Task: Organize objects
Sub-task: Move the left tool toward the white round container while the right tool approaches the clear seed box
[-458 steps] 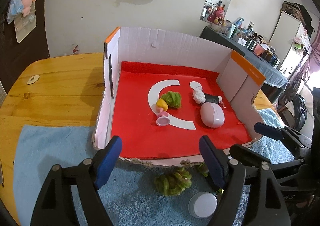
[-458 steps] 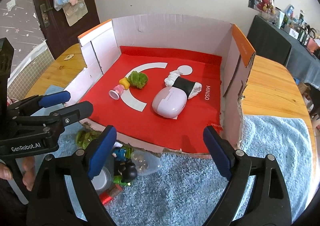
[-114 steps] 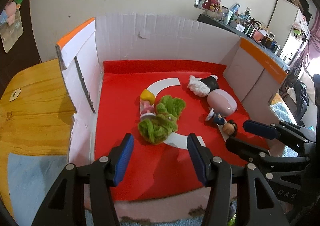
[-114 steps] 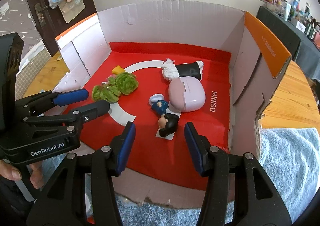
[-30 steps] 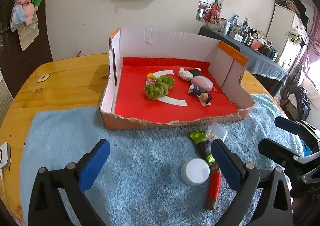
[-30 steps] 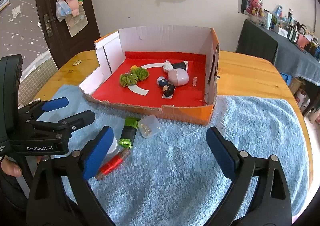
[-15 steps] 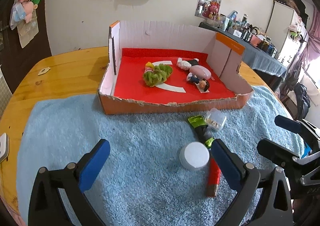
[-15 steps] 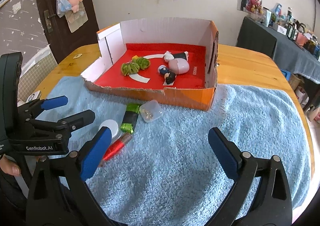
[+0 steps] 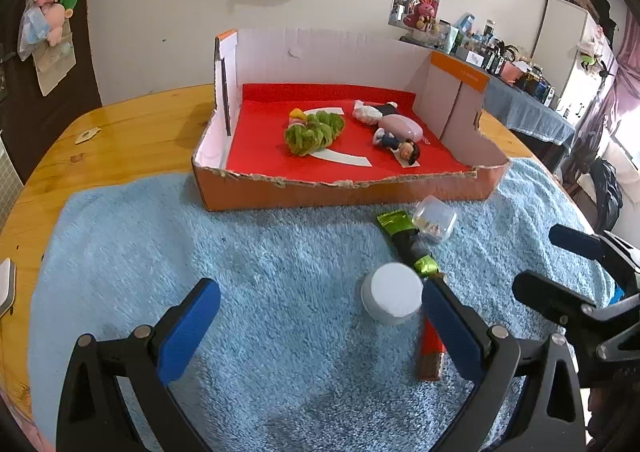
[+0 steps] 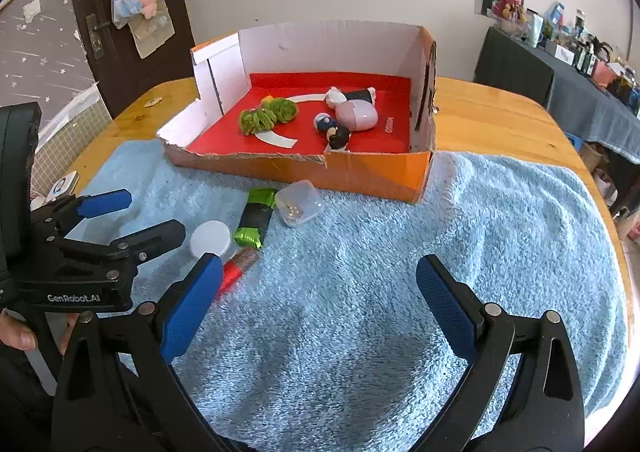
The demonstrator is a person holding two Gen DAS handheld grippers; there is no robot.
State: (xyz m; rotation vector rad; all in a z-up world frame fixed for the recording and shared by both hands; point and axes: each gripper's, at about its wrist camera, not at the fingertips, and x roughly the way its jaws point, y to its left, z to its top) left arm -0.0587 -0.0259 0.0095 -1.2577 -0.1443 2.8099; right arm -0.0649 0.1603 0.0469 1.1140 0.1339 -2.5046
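- Cardboard box sits at the far side of the blue towel on the wooden counter.
- Already in the box: two green scrunchies, a pink case, a small doll figure, and a black-and-white plush piece.
- Left on the towel, near the box front: white round jar, green-ended wrapped bar, clear lidded container, red stick. Judged a little over halfway done.
- Left claw: spread wide, empty, jar just inside its right finger.
- Right claw: spread wide, empty, over bare towel.
- Obstruction: the four items crowd together; the jar touches the bar, and the left claw sits close beside them.
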